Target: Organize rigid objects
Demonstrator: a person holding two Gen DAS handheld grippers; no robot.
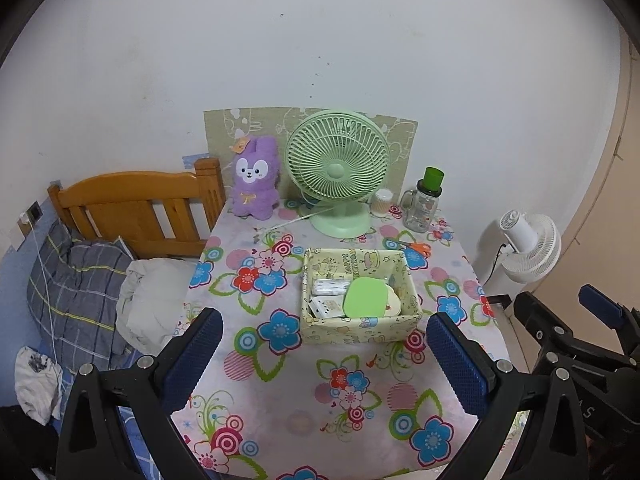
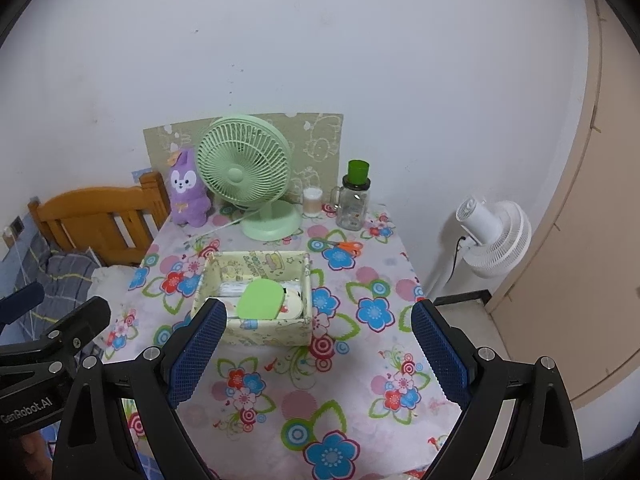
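Note:
A pale yellow patterned box (image 1: pixel 360 330) (image 2: pixel 256 332) stands mid-table on the flowered cloth. It holds a green flat lid-like item (image 1: pixel 365 294) (image 2: pixel 261 300), white packets (image 1: pixel 329 287) and a cream round item (image 1: pixel 394 300). Orange-handled scissors (image 1: pixel 416 247) (image 2: pixel 347 246) lie behind the box to the right. My left gripper (image 1: pixel 324 360) is open and empty, held above the table in front of the box. My right gripper (image 2: pixel 320 354) is open and empty, at the box's near right.
At the table's back stand a green desk fan (image 1: pixel 338 168) (image 2: pixel 246 168), a purple plush rabbit (image 1: pixel 256 178), a cotton-swab jar (image 1: pixel 382 202) and a glass bottle with green cap (image 1: pixel 424 204) (image 2: pixel 354 196). A wooden bed (image 1: pixel 132 208) with bedding is left; a white fan (image 1: pixel 528 246) is right.

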